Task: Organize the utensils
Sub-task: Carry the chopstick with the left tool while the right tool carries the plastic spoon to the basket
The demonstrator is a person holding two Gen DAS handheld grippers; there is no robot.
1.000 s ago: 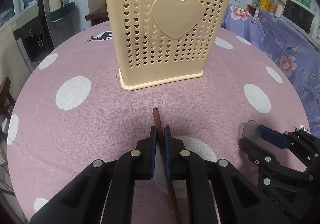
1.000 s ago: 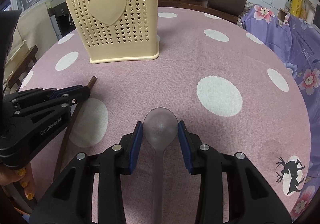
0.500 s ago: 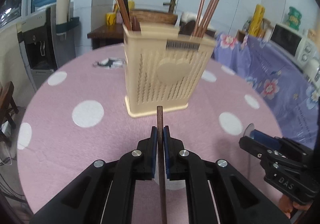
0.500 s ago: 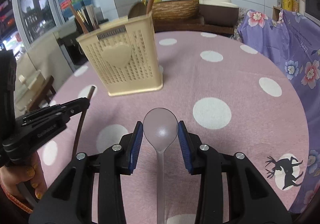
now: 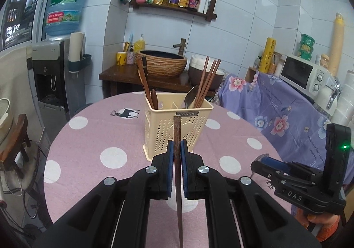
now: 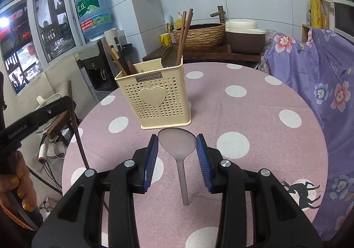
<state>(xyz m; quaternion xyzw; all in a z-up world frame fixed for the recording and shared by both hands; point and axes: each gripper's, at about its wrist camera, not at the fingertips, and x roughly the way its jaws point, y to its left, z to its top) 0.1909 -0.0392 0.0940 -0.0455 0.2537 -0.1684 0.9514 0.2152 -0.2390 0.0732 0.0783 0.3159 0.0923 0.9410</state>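
Left gripper (image 5: 177,155) is clamping a stiff, light chopstick (image 5: 177,130) near its top; right gripper (image 6: 177,150) is pinching a slippery translucent spoon (image 6: 177,143) by the bowl edges. Holder (image 6: 154,95) is sitting at 12 o'clock.

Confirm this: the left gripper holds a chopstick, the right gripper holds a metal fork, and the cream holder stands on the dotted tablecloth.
One thing is wrong: the right gripper holds a translucent grey spoon, not a metal fork, as the right wrist view shows. The rest stands: the left gripper is shut on a chopstick, and the cream holder stands on the dotted tablecloth.
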